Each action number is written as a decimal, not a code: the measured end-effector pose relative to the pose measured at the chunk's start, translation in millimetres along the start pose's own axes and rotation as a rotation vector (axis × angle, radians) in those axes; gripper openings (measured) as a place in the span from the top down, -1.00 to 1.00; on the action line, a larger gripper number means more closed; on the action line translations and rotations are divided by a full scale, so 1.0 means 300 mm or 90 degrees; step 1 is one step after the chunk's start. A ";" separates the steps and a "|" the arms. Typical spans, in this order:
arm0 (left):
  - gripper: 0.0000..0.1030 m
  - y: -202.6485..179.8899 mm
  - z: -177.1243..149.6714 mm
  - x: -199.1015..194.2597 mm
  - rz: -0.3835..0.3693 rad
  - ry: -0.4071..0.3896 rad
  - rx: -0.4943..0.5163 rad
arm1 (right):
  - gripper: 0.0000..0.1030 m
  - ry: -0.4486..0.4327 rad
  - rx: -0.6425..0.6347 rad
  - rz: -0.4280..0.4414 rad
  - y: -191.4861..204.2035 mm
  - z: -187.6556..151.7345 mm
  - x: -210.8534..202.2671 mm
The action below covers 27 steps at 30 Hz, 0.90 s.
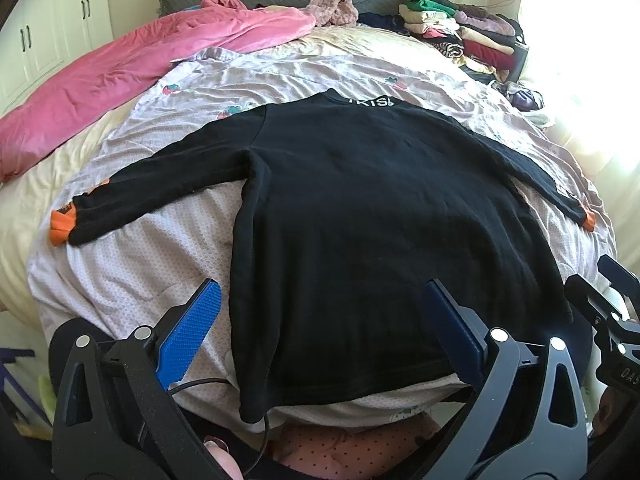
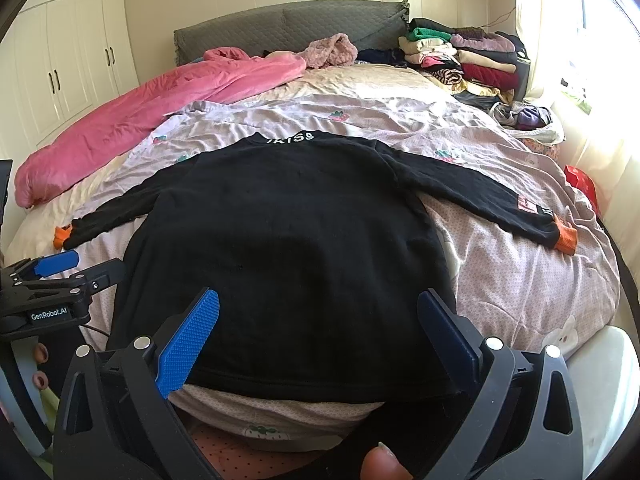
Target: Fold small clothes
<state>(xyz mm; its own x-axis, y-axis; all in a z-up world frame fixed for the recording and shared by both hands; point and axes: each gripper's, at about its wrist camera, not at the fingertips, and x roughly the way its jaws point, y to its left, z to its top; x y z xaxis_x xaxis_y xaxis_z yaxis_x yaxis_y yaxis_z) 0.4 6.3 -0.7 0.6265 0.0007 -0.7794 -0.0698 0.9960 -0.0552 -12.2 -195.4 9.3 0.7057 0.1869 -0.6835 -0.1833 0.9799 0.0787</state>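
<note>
So the black long-sleeve top point(image 1: 360, 208) is laid flat on the bed point(image 1: 132, 276), sleeves spread, hem nearest me. Both my left claw point(image 1: 320, 332) and right claw point(image 2: 316, 340) hang over that hem, jaws wide apart, gripping nothing. I'd pinch the two hem corners evenly, or tuck the orange-cuffed sleeves inward first, keeping it wrinkle-free.

Each gripper point(image 1: 320, 328) is showing black frames, silver screws and blue textured pads point(image 1: 192, 332); the left gripper point(image 2: 76, 266) is wearing "GenRobot.AI" lettering.
</note>
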 end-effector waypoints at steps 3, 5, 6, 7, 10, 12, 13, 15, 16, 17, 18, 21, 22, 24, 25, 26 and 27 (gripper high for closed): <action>-0.83 0.001 0.001 0.001 0.001 0.000 0.000 | -0.92 0.000 -0.002 0.000 0.000 -0.003 0.005; -0.83 0.002 0.001 0.001 0.000 -0.001 0.000 | -0.92 0.000 -0.002 0.000 0.003 -0.002 0.005; -0.83 0.000 0.003 0.002 0.001 -0.001 0.001 | -0.92 0.000 -0.001 -0.001 0.002 -0.002 0.005; -0.83 0.000 0.003 0.001 0.000 0.000 0.001 | -0.92 0.000 -0.002 -0.001 0.004 -0.002 0.004; -0.83 -0.001 0.002 0.001 0.000 -0.001 0.000 | -0.92 0.000 -0.003 -0.001 0.006 -0.002 0.004; -0.83 -0.001 0.003 0.001 0.000 -0.001 0.000 | -0.92 0.000 -0.003 -0.001 0.006 -0.001 0.004; -0.83 -0.001 0.003 0.001 -0.001 -0.001 -0.001 | -0.92 0.000 -0.003 -0.001 0.006 -0.001 0.004; -0.83 -0.002 0.002 0.001 0.001 -0.001 0.001 | -0.92 0.001 -0.002 -0.002 0.008 0.000 0.004; -0.83 -0.002 0.002 0.002 0.000 -0.001 0.001 | -0.92 0.001 -0.002 -0.002 0.007 0.000 0.004; -0.83 -0.001 0.003 0.002 0.000 -0.001 0.001 | -0.92 0.001 -0.001 -0.002 0.008 0.001 0.004; -0.83 -0.001 0.002 0.002 0.001 0.000 0.001 | -0.92 0.001 -0.003 -0.003 0.009 -0.001 0.004; -0.83 -0.001 0.002 0.002 0.001 0.000 0.000 | -0.92 0.001 -0.004 -0.003 0.008 -0.005 0.003; -0.83 -0.001 0.002 0.002 0.000 -0.001 0.000 | -0.92 0.001 -0.004 -0.003 0.008 -0.005 0.003; -0.83 0.000 0.002 0.002 0.001 -0.001 0.000 | -0.92 0.000 -0.004 -0.003 0.009 -0.005 0.003; -0.83 0.000 0.002 0.002 0.000 -0.001 0.000 | -0.92 0.001 -0.004 -0.004 0.010 -0.005 0.003; -0.83 0.002 0.003 0.002 -0.001 -0.001 -0.001 | -0.92 0.001 -0.004 -0.004 0.010 -0.005 0.003; -0.83 0.000 0.002 0.002 0.000 -0.001 0.000 | -0.92 0.001 -0.004 -0.003 0.010 -0.005 0.003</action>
<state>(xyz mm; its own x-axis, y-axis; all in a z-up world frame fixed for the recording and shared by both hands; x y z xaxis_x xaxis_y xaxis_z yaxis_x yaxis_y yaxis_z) 1.2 6.4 -0.8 0.6276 0.0012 -0.7786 -0.0703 0.9960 -0.0551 -13.3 -192.5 7.9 0.7054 0.1814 -0.6852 -0.1836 0.9805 0.0705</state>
